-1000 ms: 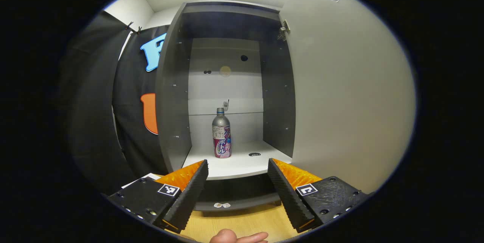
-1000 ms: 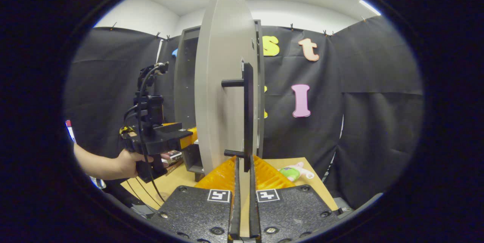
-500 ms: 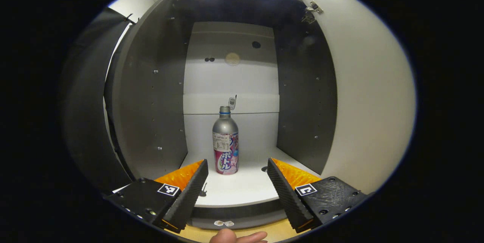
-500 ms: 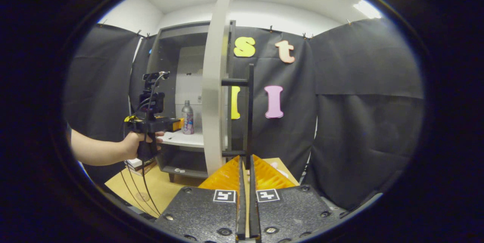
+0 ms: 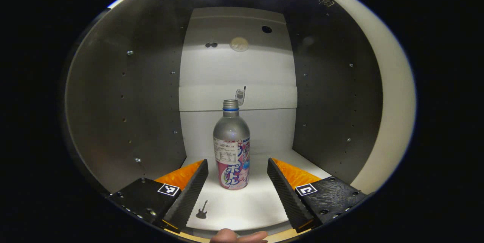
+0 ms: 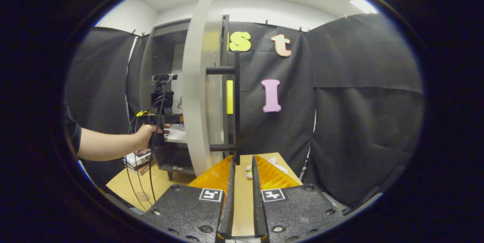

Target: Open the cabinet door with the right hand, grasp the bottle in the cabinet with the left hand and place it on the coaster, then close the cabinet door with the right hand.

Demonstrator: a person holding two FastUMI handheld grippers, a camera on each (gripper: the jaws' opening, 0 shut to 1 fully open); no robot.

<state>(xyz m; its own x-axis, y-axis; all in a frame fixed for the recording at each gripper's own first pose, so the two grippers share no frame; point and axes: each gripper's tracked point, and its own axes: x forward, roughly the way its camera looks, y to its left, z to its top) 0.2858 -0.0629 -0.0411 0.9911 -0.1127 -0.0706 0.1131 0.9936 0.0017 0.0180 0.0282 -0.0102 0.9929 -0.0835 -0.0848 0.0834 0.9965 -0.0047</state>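
Inside the cabinet (image 5: 124,95), whose grey side walls and pale back panel ring the left gripper view, the second step looks to be in hand: the reach for the bottle; the cabinet door (image 6: 193,95) stands swung wide, seen edge-on in the right gripper view with its black bar handle (image 6: 237,107) facing out; the shelf (image 5: 245,205) carries the bottle (image 5: 231,148) near its middle, standing upright, long axis vertical, capped neck pointing up and base flat on the board; the left gripper (image 5: 237,175) is spread wide with nothing between its fingers, the bottle lined up in the gap but farther in and touched by neither; the right gripper (image 6: 242,175) has its fingers parted by a narrow slot just below the handle's lower end, and I judge it grips nothing; the hand (image 6: 145,135) carrying the left gripper shows at the cabinet mouth in the right gripper view; next, by my reckoning, the left gripper must go straight in until its fingers flank the bottle's body, then close squarely across it without tipping it; a small guitar-shaped mark (image 5: 202,209) lies on the shelf's front edge
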